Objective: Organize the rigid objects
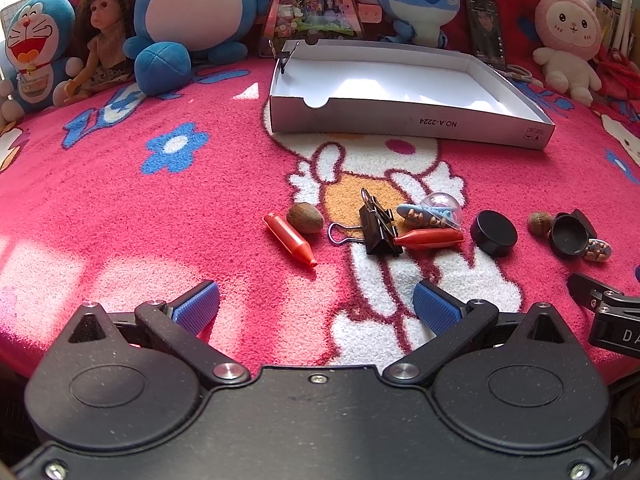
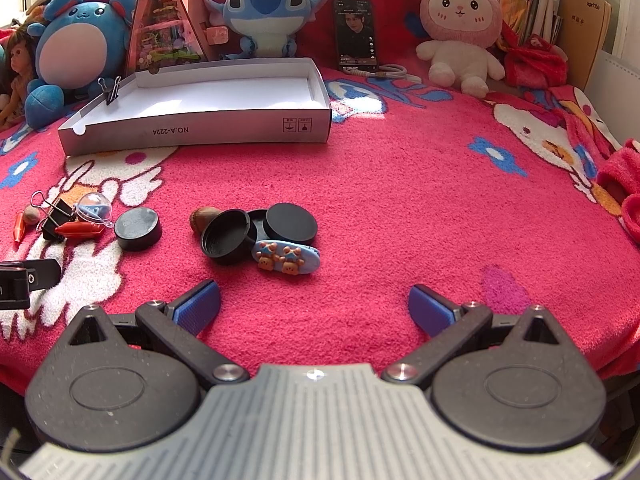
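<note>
Small rigid items lie scattered on a pink blanket. In the left wrist view I see a red crayon-shaped piece [image 1: 290,239], a nut [image 1: 305,218], a black binder clip [image 1: 376,224], a second red piece [image 1: 430,237], a clear capsule with a blue toy [image 1: 438,209] and a black round lid [image 1: 493,233]. My left gripper [image 1: 316,306] is open, just short of them. In the right wrist view, black round containers [image 2: 256,232], a blue bear hair clip [image 2: 286,258] and a nut [image 2: 202,216] lie ahead of my open right gripper [image 2: 314,306]. A white box [image 1: 400,96] [image 2: 200,108] sits behind.
Plush toys, a doll, a triangular toy house and a phone [image 2: 356,34] line the back. A small binder clip [image 2: 112,88] is clipped on the box's left wall. The other gripper's body shows at the frame edges [image 1: 608,312] [image 2: 20,280]. Books stand at far right.
</note>
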Available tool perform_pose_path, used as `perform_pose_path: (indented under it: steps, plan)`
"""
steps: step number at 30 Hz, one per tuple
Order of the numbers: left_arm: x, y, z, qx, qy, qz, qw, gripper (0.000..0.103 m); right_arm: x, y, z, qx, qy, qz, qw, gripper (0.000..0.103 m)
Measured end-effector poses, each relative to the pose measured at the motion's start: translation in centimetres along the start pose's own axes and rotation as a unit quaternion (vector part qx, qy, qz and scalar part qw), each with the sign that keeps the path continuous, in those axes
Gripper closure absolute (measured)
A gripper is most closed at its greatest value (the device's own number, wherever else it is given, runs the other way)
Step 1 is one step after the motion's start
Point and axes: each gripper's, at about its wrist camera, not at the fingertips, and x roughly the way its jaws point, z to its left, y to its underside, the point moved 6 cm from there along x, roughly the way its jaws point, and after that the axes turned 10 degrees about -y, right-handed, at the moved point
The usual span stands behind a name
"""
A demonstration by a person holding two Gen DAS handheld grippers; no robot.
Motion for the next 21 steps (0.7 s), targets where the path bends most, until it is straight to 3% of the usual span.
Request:
perform_pose_path:
  steps: [21]
  plan:
    - [-0.23, 0.06, 0.24, 0.002, 0.005, -0.011, 0.9999, 0.000, -0.22, 0.07, -0.14, -0.001, -0.001, -0.007, 1.000, 0.000]
